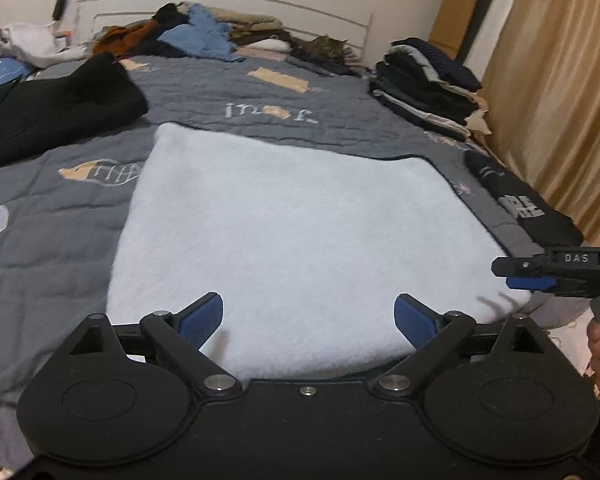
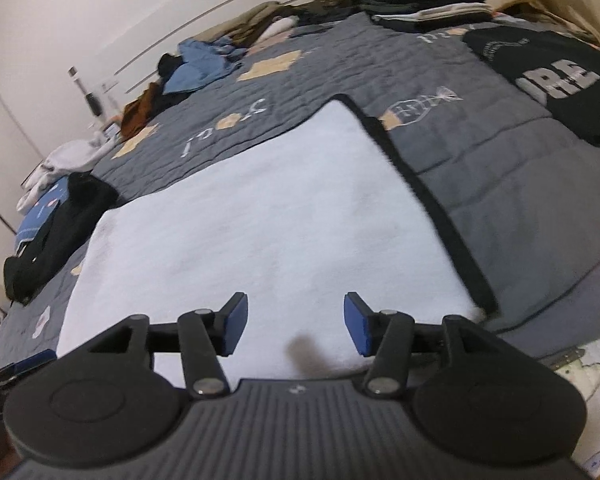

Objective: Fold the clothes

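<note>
white fleece point(image 1: 284, 232) flat, long axis toward headboard | left tongs point(image 1: 308, 322) apart | right tongs point(image 2: 296, 324) apart, empty

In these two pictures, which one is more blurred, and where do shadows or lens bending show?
Right wrist view: softer overall, smeared on the white fleece garment and the print of the black shirt; a dark shadow falls on the fleece between the right tongs. Left wrist view: sharper; faint shadows beside the left tongs; the headboard bows from the fisheye.
</note>
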